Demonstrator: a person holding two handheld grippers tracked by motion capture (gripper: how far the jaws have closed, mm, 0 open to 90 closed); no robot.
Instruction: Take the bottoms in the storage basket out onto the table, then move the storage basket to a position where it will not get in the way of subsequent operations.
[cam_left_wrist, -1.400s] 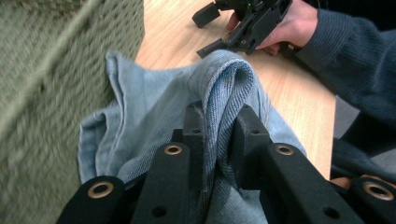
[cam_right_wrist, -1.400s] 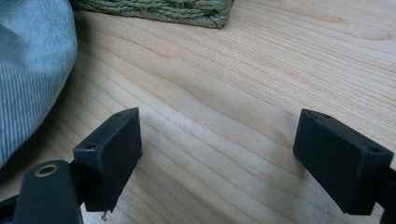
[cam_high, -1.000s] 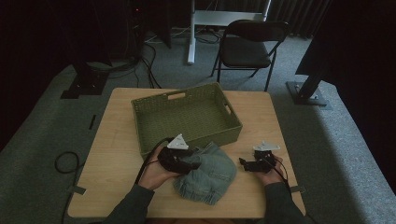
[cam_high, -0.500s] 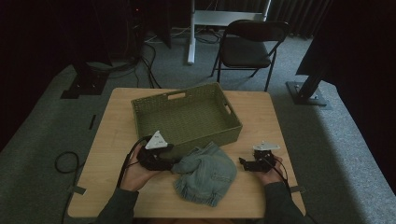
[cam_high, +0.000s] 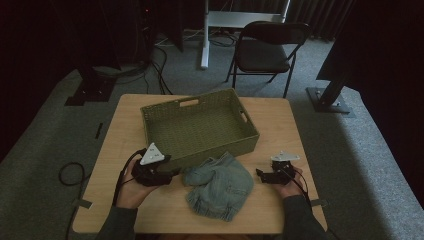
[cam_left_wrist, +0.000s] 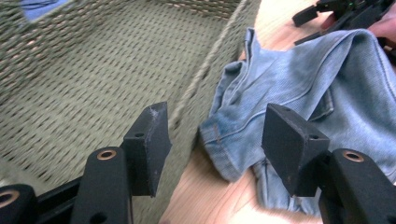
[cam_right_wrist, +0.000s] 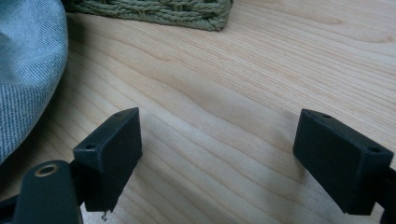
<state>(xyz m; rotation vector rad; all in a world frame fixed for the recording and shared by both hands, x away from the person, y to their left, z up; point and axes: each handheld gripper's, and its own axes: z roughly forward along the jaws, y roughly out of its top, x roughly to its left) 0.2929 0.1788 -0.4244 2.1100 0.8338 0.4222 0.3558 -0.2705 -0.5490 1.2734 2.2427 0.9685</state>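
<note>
Two tools flank a crumpled pair of denim shorts (cam_high: 218, 184) lying on the tabletop (cam_high: 290, 125) just in front of the green woven basket (cam_high: 197, 125), touching or nearly touching its near wall; from the shorts the basket sits at 12 o'clock, the left tool (cam_high: 172, 176) at 9 o'clock and the right tool (cam_high: 260, 174) at 3 o'clock. Left tool jaws spread, nothing between them, aimed at the waistband edge of the shorts (cam_left_wrist: 299, 93) with the basket wall (cam_left_wrist: 205, 74) close on one side; likely lined up there because the hem is the easiest fold to pinch. Right tool (cam_right_wrist: 215, 154) jaws also spread wide, empty, resting low over bare wood with a denim edge (cam_right_wrist: 28, 70) at its 10 o'clock and the basket corner (cam_right_wrist: 205, 14) at 12; judged to be parked, ready to take the opposite edge. Shorts sit loose and bunched, not gripped by anything, so a two-sided lift toward the basket looks like the job in hand, not yet begun
</note>
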